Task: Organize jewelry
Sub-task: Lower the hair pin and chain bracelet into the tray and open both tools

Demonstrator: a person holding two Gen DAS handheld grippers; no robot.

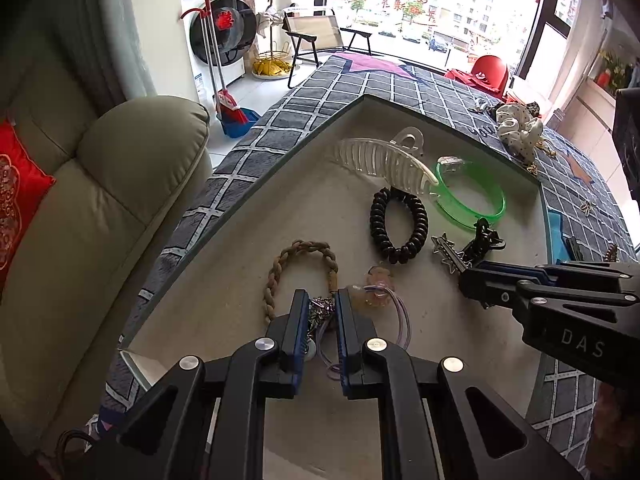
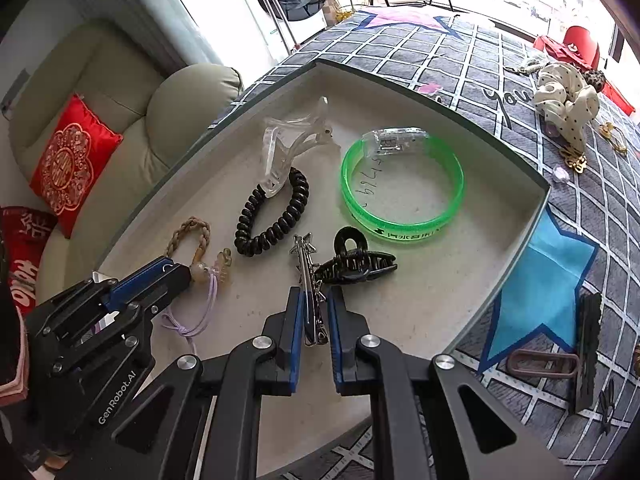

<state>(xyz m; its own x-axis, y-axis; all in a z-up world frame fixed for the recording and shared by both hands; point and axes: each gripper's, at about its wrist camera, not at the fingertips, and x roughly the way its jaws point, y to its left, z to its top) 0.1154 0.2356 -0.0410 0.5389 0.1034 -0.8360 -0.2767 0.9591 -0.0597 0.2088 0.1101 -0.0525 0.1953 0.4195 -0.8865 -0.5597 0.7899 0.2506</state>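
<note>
In the beige tray (image 2: 440, 128), a silver star hair clip (image 2: 310, 280) is clamped between the jaws of the right gripper (image 2: 314, 300), a black claw clip (image 2: 356, 264) touching it at two o'clock. The left gripper (image 1: 322, 308) is closed on a silvery charm (image 1: 320, 308), with a braided tan bracelet (image 1: 296, 272) lying at eleven o'clock.

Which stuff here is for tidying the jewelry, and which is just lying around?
For the job: tray, green bangle, clear claw clip, black coil tie, black claw clip, star clip, braided band, purple tie, scrunchie.

Lying about: sofa, red cushion, broom, chair.
</note>
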